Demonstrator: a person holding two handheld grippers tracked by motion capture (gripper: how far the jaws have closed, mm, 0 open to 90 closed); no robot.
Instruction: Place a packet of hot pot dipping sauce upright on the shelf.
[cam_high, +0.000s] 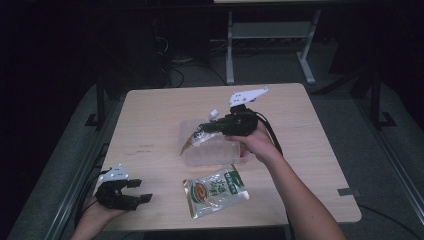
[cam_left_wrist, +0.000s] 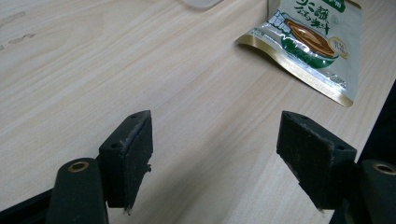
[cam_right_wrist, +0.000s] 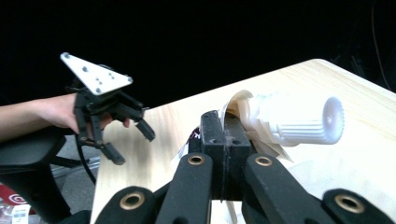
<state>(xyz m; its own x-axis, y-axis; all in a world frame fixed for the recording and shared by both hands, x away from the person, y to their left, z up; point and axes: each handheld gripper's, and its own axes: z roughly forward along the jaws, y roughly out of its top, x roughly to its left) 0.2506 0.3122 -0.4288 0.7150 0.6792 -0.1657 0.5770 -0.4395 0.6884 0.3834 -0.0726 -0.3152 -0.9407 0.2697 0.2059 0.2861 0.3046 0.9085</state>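
Note:
My right gripper (cam_high: 202, 129) is shut on the top edge of a spouted pouch (cam_high: 191, 136), just beside its white screw cap (cam_right_wrist: 299, 119). In the right gripper view the jaws (cam_right_wrist: 226, 135) press together on the pouch's seam. The pouch hangs over a clear plastic container (cam_high: 210, 157) at the table's middle. A second pouch (cam_high: 215, 191), green and gold with a printed bowl, lies flat in front of the container and shows again in the left gripper view (cam_left_wrist: 317, 42). My left gripper (cam_high: 144, 190) stands open near the front left corner, with bare table between its pads (cam_left_wrist: 133, 149).
The light wooden table (cam_high: 150, 115) has its front edge close beside the left gripper. Dark floor, cables and a white desk frame (cam_high: 230, 50) lie beyond the far edge. The left gripper (cam_right_wrist: 134, 145) also appears off the table's corner in the right gripper view.

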